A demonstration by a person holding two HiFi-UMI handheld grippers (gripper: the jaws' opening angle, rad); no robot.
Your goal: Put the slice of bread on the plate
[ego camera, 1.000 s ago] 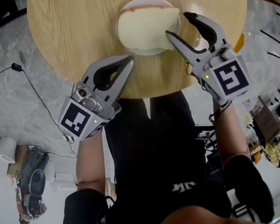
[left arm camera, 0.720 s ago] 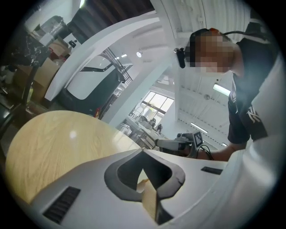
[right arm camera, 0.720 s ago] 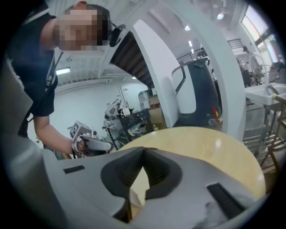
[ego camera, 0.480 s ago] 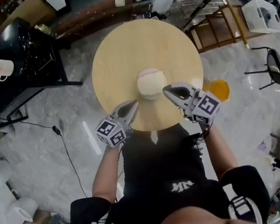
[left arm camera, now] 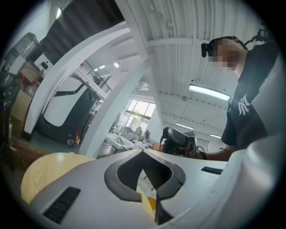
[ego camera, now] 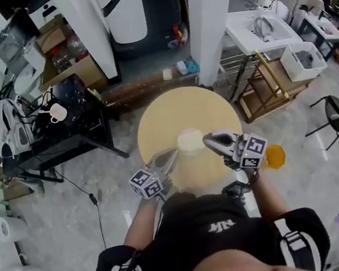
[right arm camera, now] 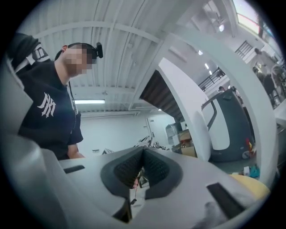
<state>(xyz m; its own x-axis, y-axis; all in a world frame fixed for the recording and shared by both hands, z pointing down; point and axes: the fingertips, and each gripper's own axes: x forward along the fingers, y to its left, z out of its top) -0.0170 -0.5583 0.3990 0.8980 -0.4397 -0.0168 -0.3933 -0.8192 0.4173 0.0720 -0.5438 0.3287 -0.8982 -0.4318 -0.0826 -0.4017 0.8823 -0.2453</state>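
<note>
A pale slice of bread (ego camera: 189,141) lies on the small white plate (ego camera: 188,130) in the middle of the round wooden table (ego camera: 155,127). Both grippers hover above the table's near edge, pointing level, apart from the bread. My left gripper (ego camera: 172,153) is left of the plate, its jaws shut and empty (left arm camera: 143,152). My right gripper (ego camera: 206,137) is just right of the plate, jaws shut with nothing between them (right arm camera: 143,150). The left gripper view shows the right gripper (left arm camera: 178,141) across from it and the person holding it.
An orange object (ego camera: 275,156) sits on the floor by the table's right. A black bench (ego camera: 61,139) with a mug (ego camera: 57,111) stands left, a wooden rack (ego camera: 270,87) and white basket (ego camera: 303,59) right, a white pillar (ego camera: 208,17) behind. A cable (ego camera: 94,201) crosses the floor.
Both grippers have risen from beside the plate to well above the table. The right gripper's jaws went from open to shut. The head view now takes in the whole room.
</note>
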